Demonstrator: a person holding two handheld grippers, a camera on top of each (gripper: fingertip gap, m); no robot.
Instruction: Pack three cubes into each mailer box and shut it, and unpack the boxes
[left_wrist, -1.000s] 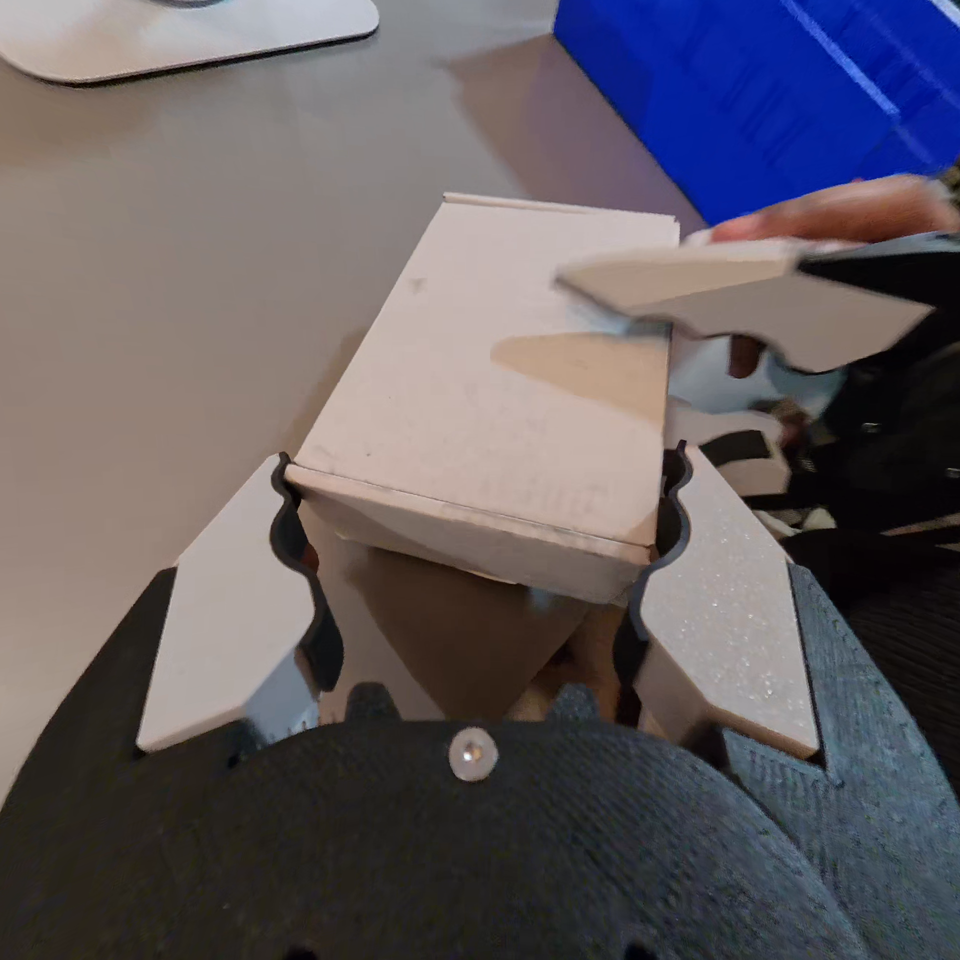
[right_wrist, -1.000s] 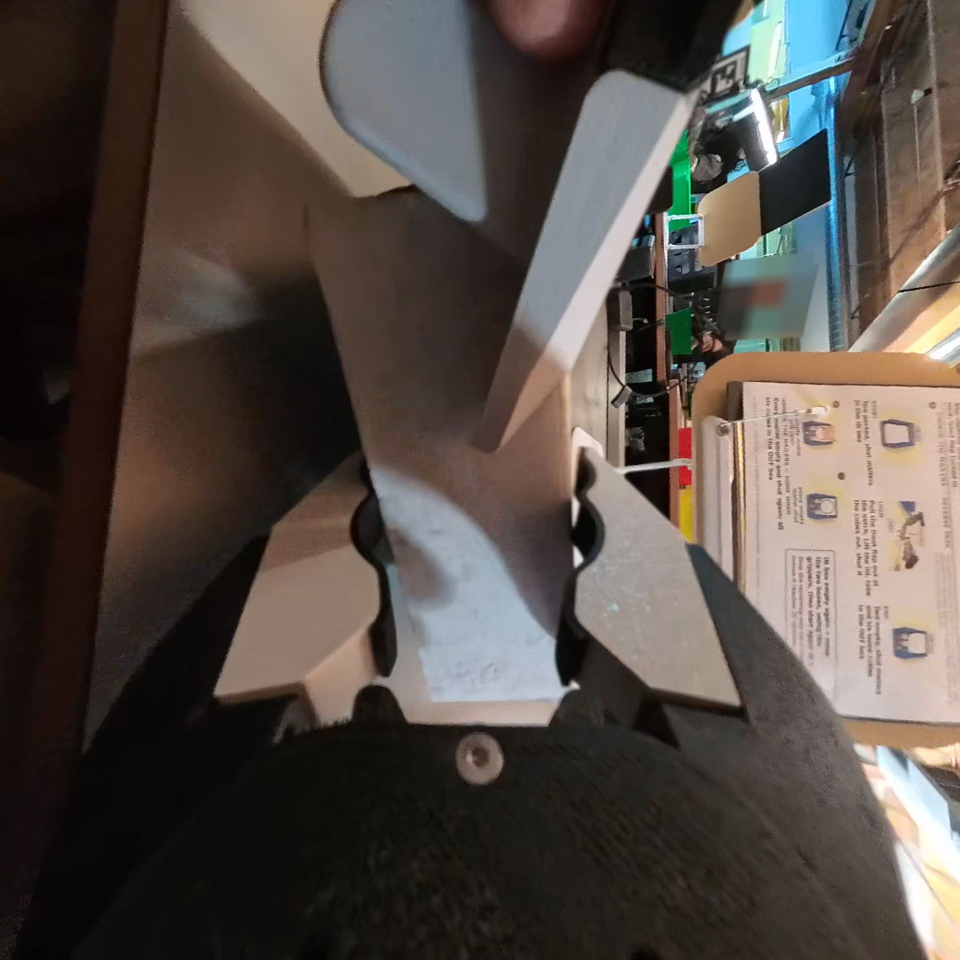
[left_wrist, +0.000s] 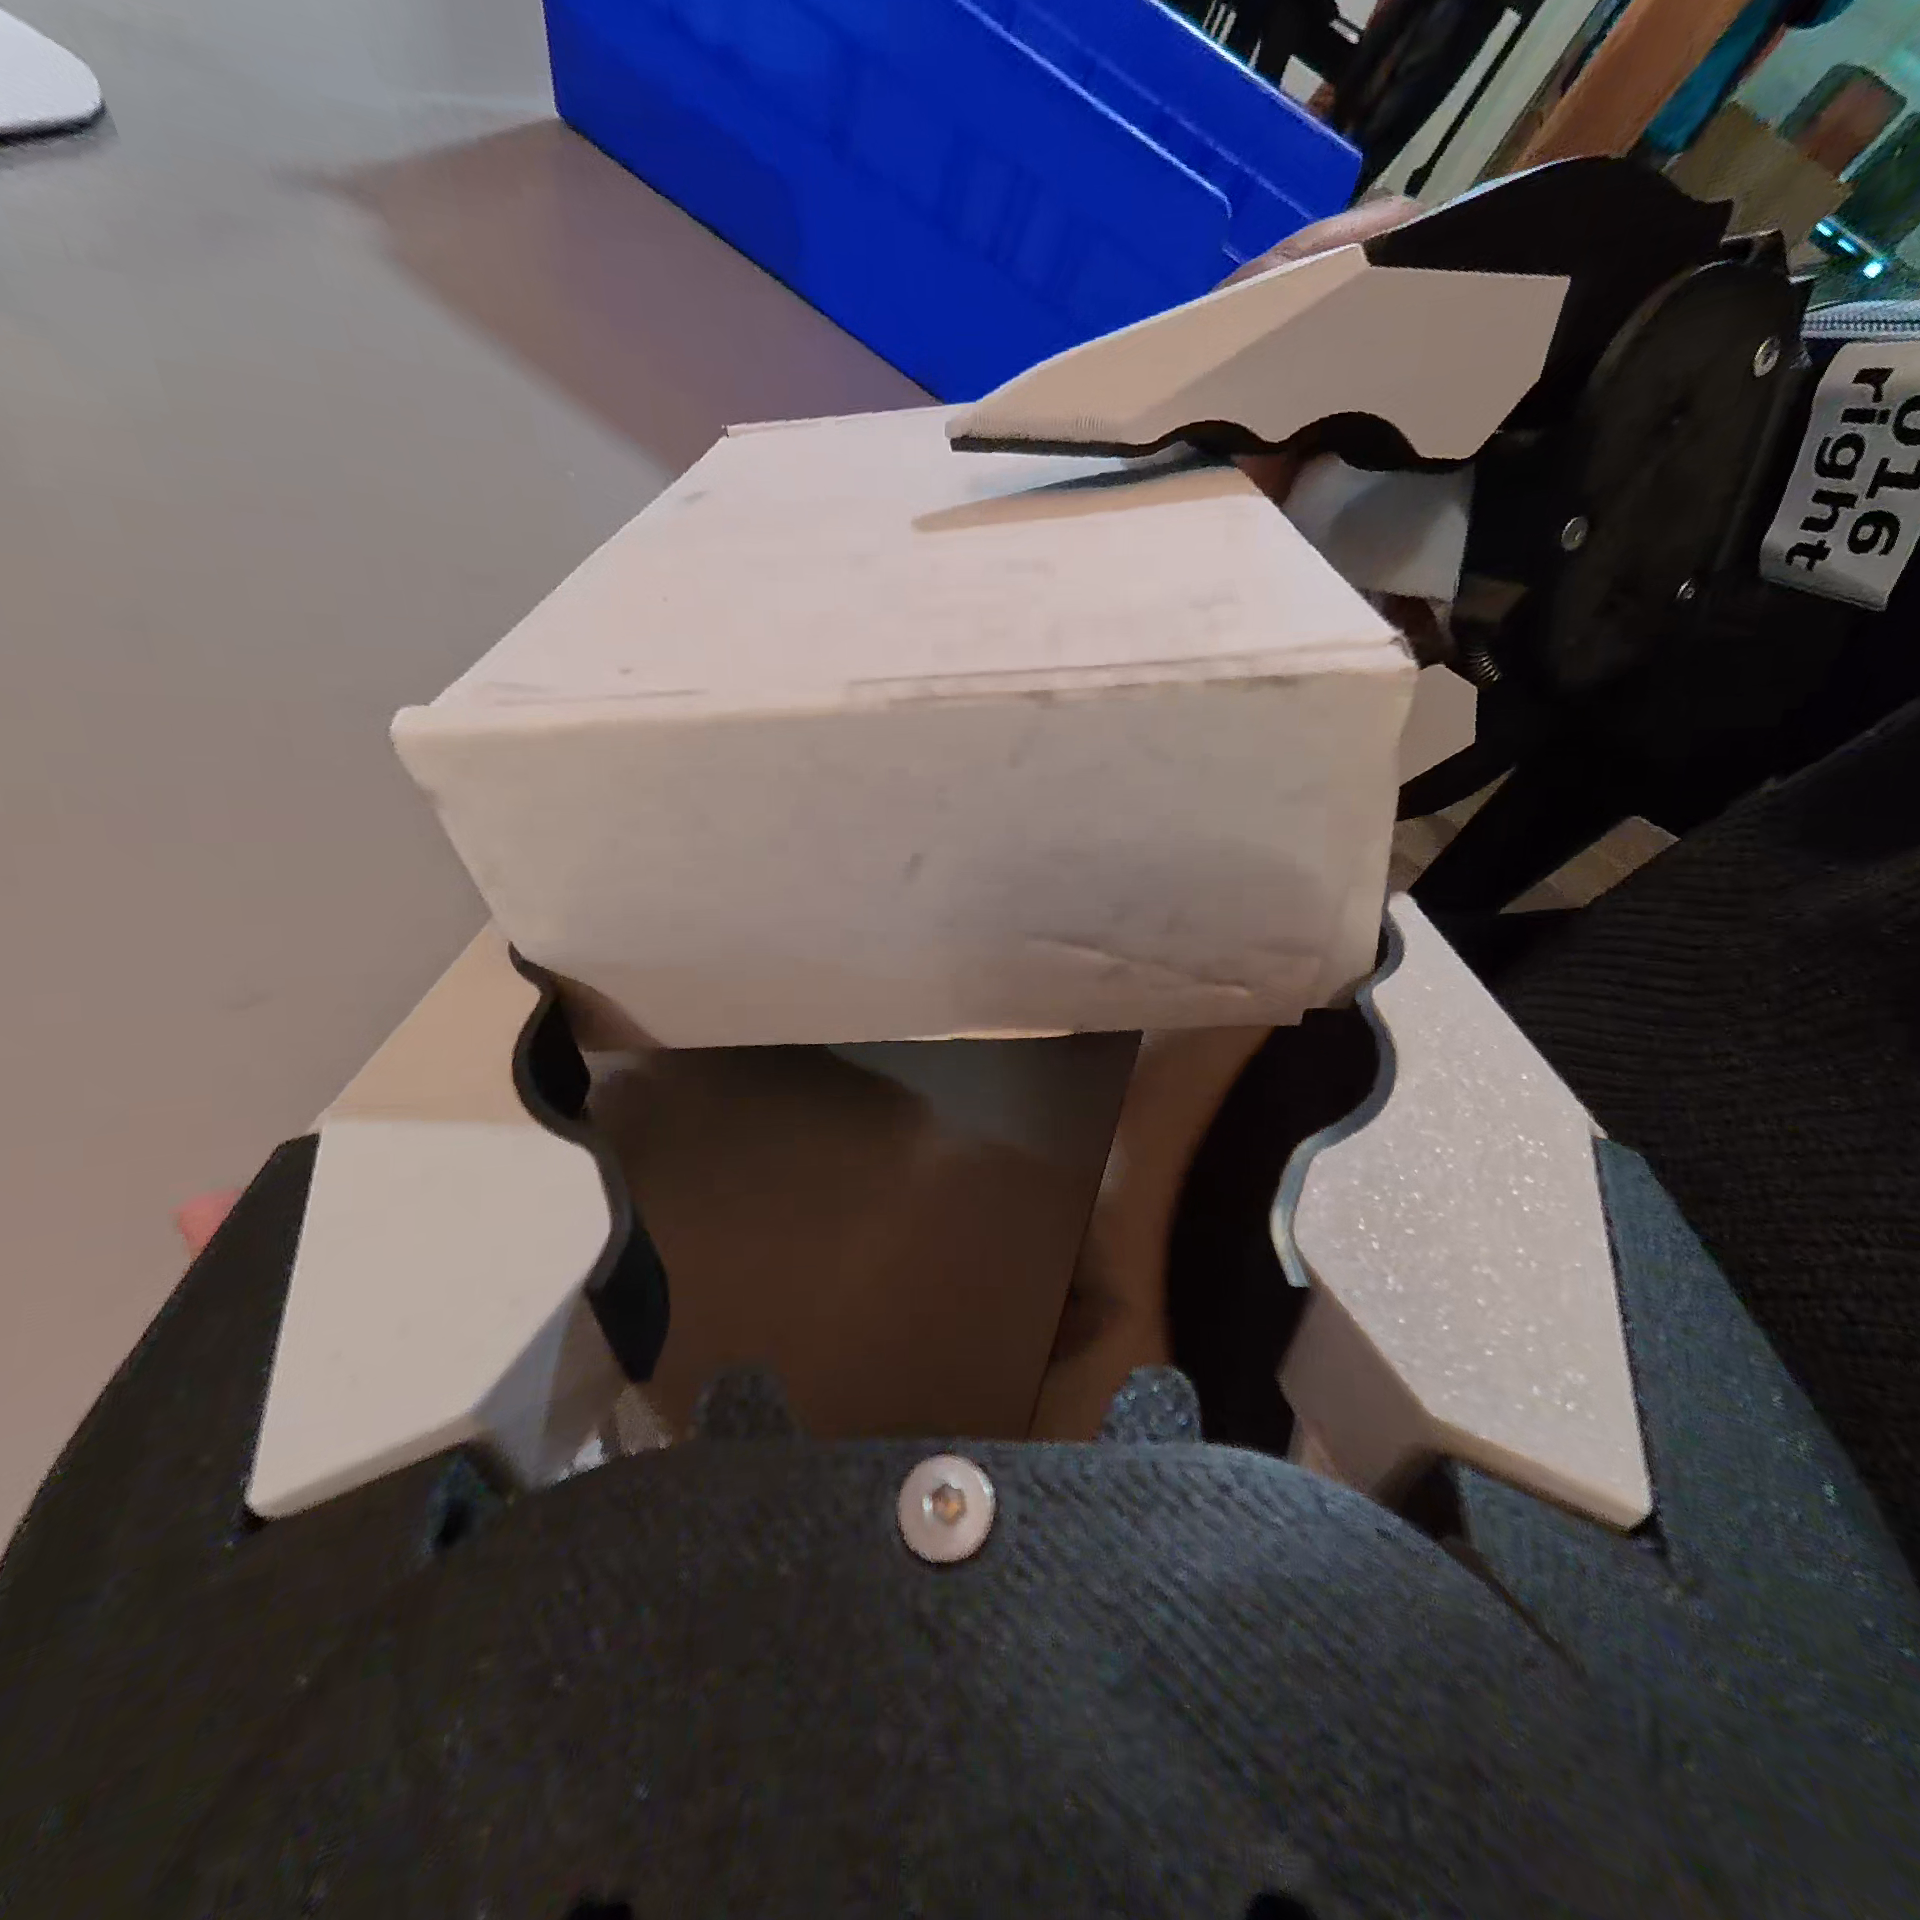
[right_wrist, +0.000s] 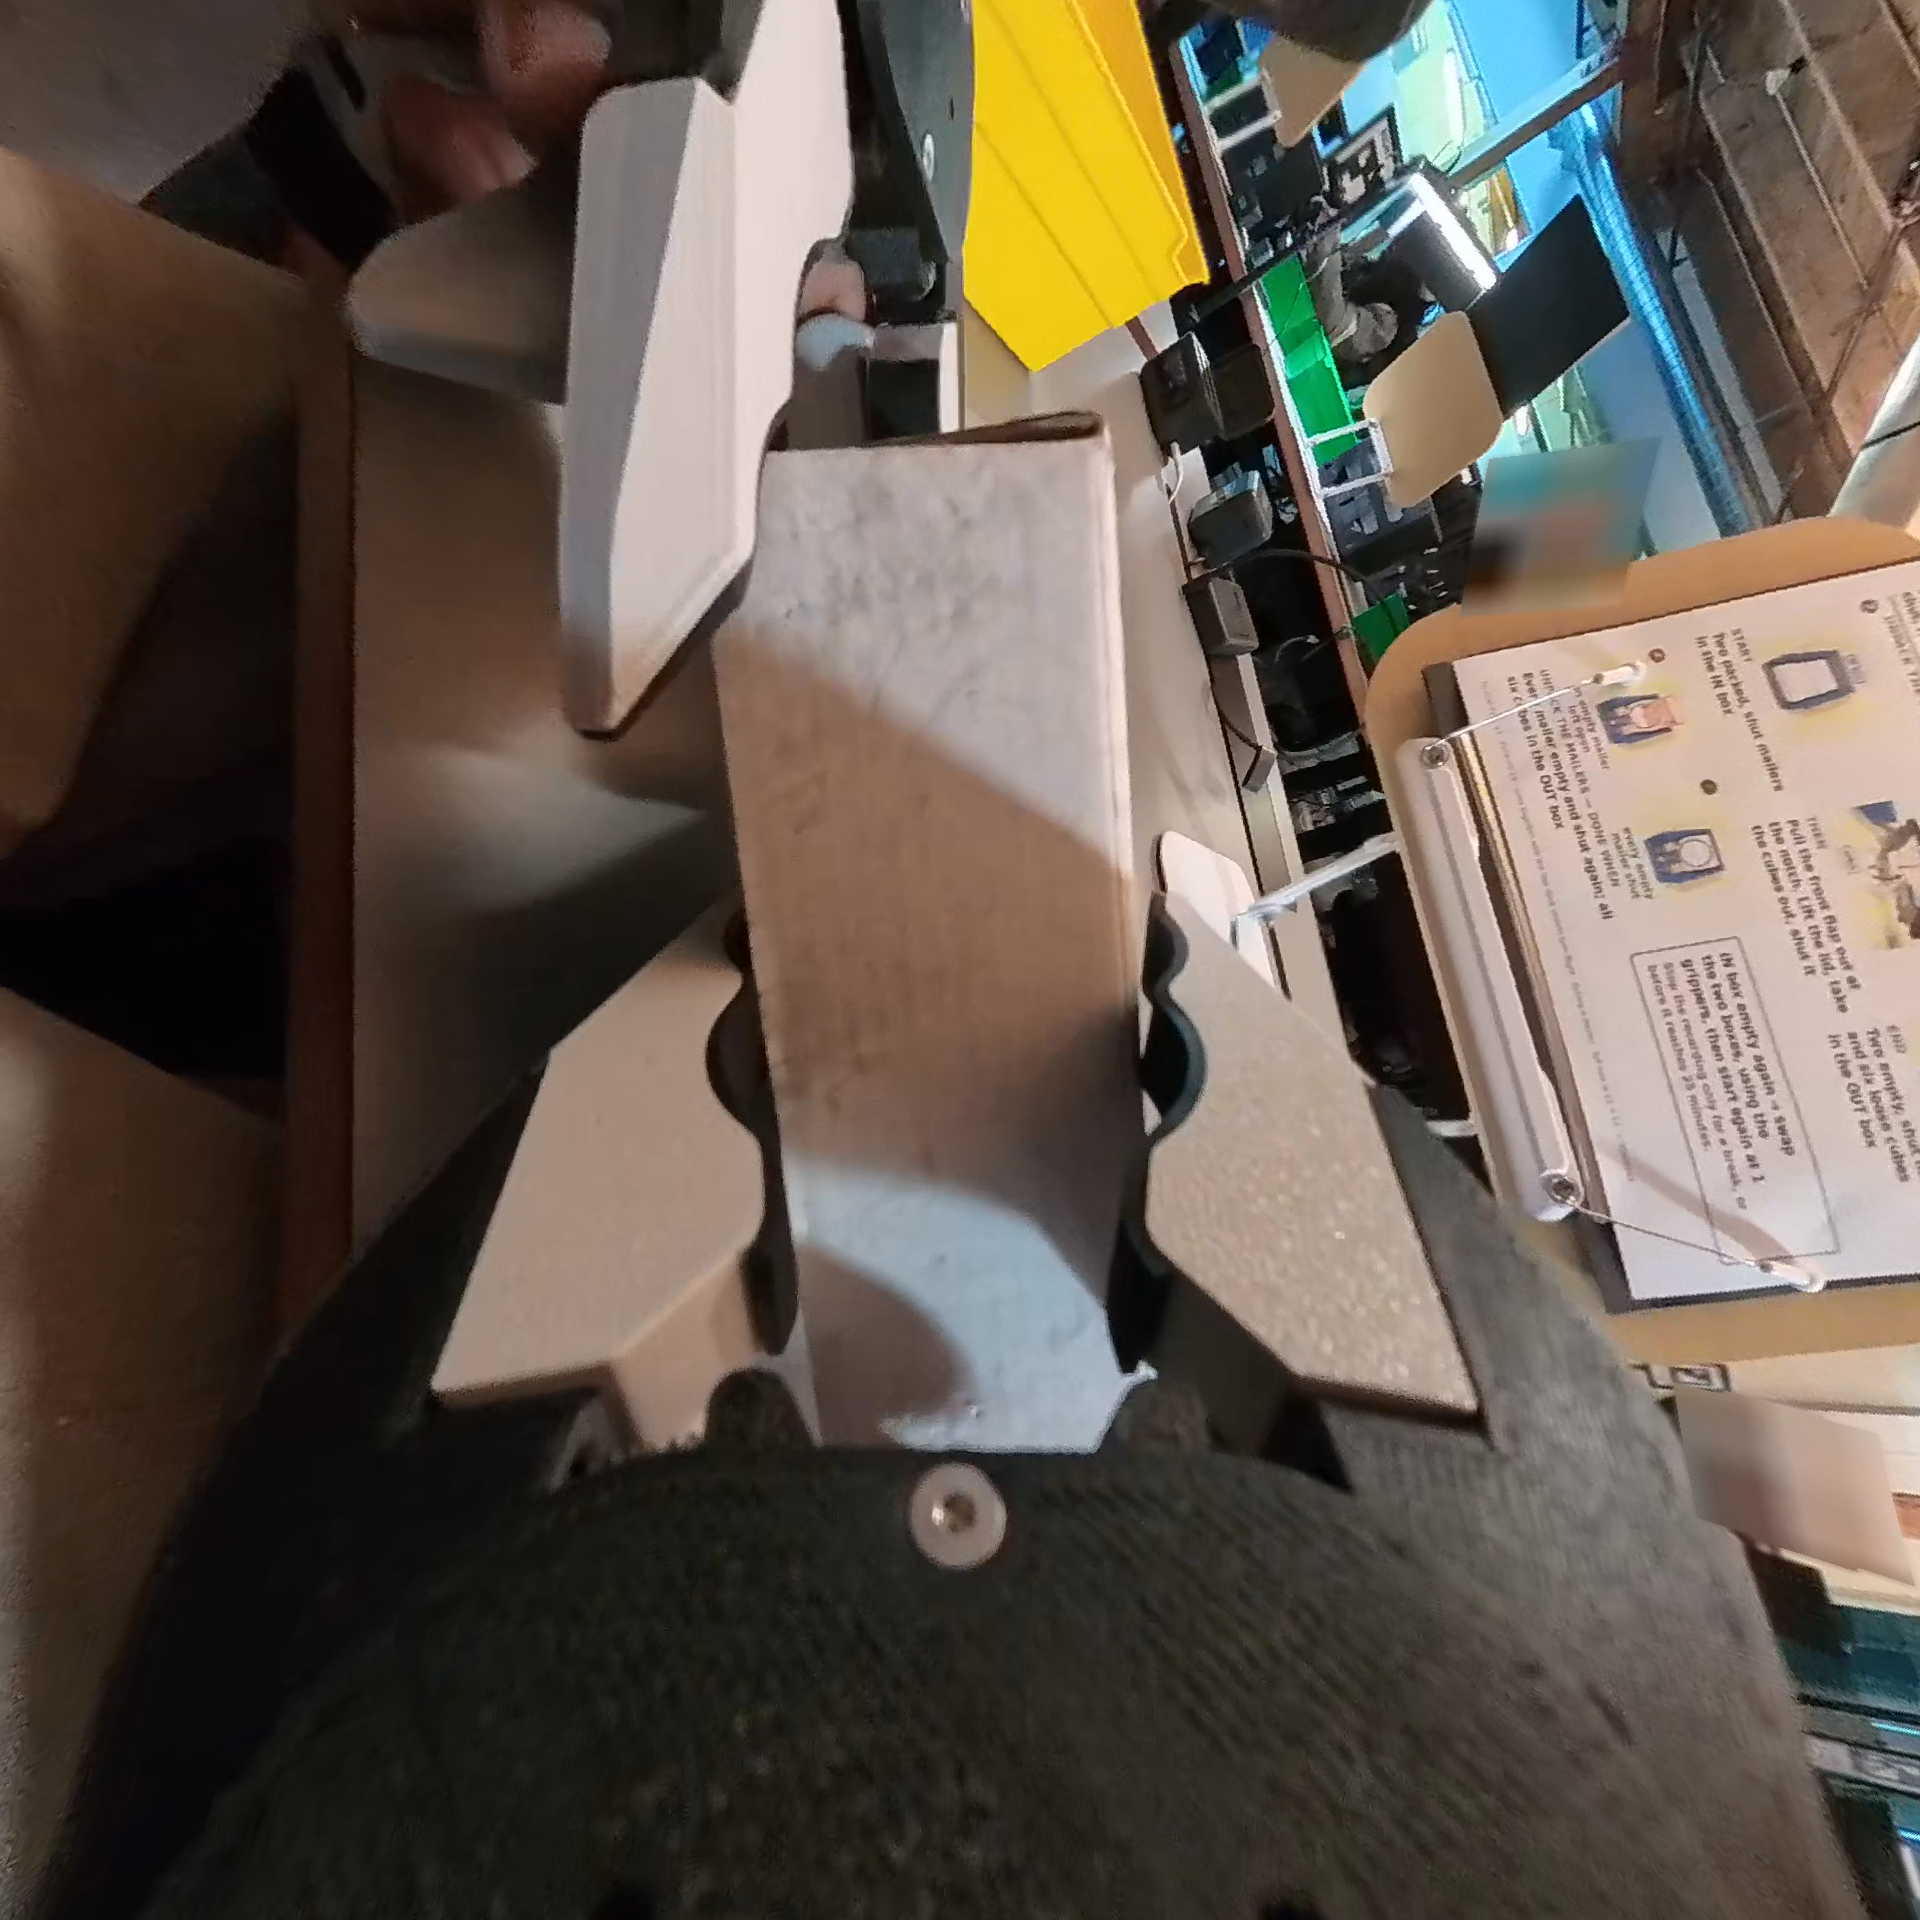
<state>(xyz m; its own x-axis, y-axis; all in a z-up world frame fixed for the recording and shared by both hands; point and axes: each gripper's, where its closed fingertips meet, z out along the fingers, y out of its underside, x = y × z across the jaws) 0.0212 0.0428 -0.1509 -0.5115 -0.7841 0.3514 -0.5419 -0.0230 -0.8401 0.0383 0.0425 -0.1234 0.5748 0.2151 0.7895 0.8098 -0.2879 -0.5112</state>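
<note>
White mailer box (left_wrist: 914, 748) held by both tools; right tool (left_wrist: 1091, 457) carries a label.

The right gripper (right_wrist: 940, 1122) clamps a narrow side of the white mailer box (right_wrist: 925, 831) between both fingers. The left gripper (right_wrist: 665, 416) meets the box's far end. A yellow bin (right_wrist: 1060, 177) and an instruction sheet (right_wrist: 1704, 935) show beyond.

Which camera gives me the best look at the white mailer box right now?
The left wrist view: the mailer box shows whole, lid shut, with top and front faces visible. The right wrist view shows only one narrow, partly shadowed side between the right hand-held gripper's fingers.
</note>
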